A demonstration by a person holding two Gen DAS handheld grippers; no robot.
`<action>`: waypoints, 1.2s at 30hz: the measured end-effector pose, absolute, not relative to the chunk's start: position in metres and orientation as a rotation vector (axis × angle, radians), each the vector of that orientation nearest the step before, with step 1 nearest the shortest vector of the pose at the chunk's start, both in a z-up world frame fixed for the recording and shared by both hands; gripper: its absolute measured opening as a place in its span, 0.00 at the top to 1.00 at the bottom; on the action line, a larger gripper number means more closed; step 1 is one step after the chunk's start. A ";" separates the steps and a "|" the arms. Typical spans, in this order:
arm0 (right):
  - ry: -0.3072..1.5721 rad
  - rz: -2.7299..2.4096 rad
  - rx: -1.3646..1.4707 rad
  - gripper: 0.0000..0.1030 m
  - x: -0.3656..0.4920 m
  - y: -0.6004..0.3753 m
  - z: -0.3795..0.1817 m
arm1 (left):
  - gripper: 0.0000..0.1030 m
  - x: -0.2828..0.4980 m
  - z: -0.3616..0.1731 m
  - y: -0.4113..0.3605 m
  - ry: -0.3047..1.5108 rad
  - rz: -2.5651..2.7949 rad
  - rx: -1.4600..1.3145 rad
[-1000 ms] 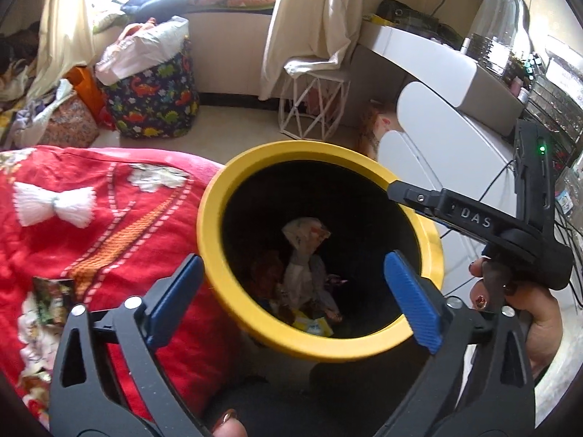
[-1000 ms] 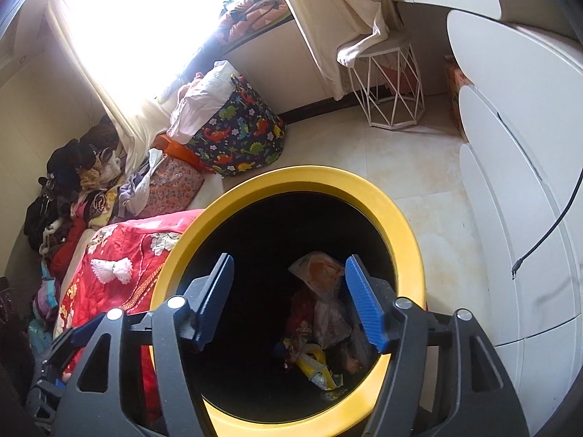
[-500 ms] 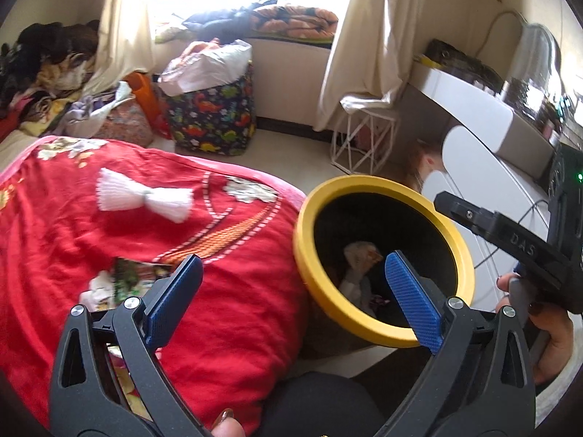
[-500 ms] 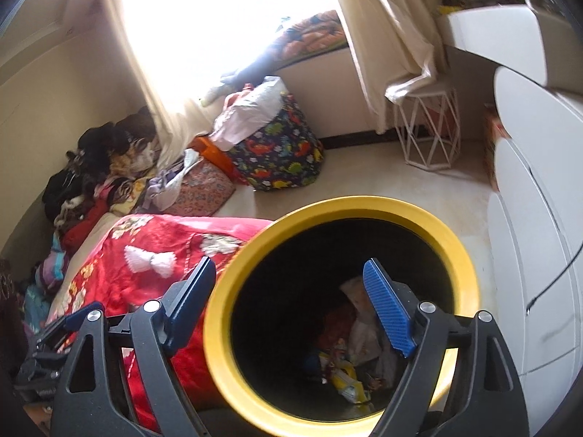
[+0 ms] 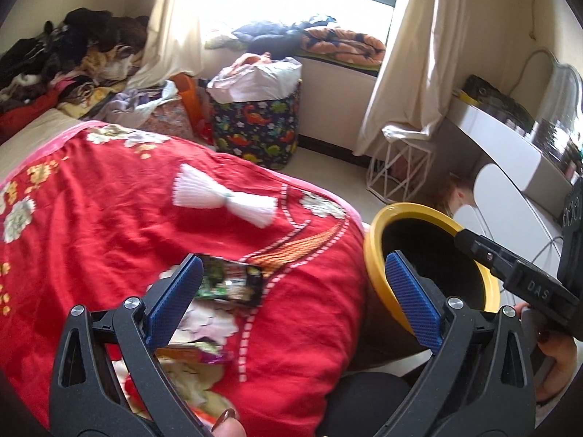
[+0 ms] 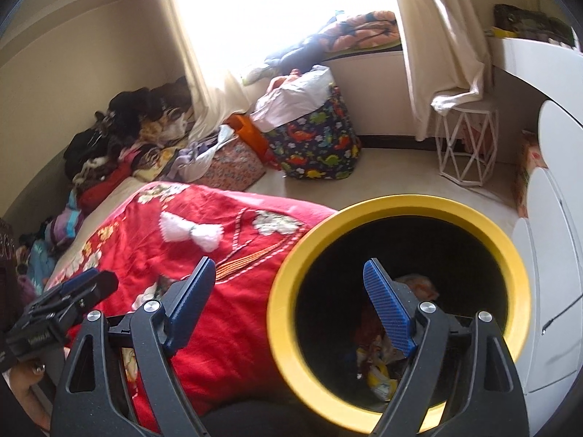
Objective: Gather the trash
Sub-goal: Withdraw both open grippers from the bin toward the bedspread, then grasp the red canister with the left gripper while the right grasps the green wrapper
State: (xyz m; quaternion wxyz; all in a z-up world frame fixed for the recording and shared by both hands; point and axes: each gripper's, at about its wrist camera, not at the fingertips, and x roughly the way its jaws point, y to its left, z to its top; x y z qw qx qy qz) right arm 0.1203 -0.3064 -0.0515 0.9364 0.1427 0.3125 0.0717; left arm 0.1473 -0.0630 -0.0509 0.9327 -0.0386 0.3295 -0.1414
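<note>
A yellow-rimmed black bin stands beside the bed; in the right wrist view it holds several wrappers. A dark green snack wrapper lies on the red blanket, with a purple-edged wrapper nearer me. A white pleated bow-shaped piece lies further up the blanket; it also shows in the right wrist view. My left gripper is open and empty above the blanket, its left finger beside the green wrapper. My right gripper is open and empty, straddling the bin's left rim.
A dinosaur-print fabric basket and a white wire stool stand on the floor by the window. White drawers are right of the bin. Piled clothes lie at the bed's far end.
Both grippers swung left, away from over the bin toward the blanket. The green wrapper now sits beside my left gripper's left finger. Both stay open.
</note>
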 end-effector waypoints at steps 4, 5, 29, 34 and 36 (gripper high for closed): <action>0.655 0.191 0.264 0.22 0.127 -0.285 -0.052 | 0.11 0.143 -0.051 -0.043 0.666 -0.255 -0.093; 0.663 0.206 0.256 0.22 0.129 -0.279 -0.052 | 0.11 0.142 -0.051 -0.038 0.663 -0.245 -0.094; 0.966 0.413 0.199 0.40 0.212 -0.157 -0.117 | 0.22 0.109 -0.118 0.047 0.935 -0.193 -0.355; 1.024 0.418 0.255 0.59 0.225 -0.147 -0.140 | 0.29 0.104 -0.137 0.041 1.020 -0.222 -0.452; 1.025 0.453 0.278 0.79 0.222 -0.145 -0.141 | 0.33 0.103 -0.143 0.037 1.040 -0.214 -0.447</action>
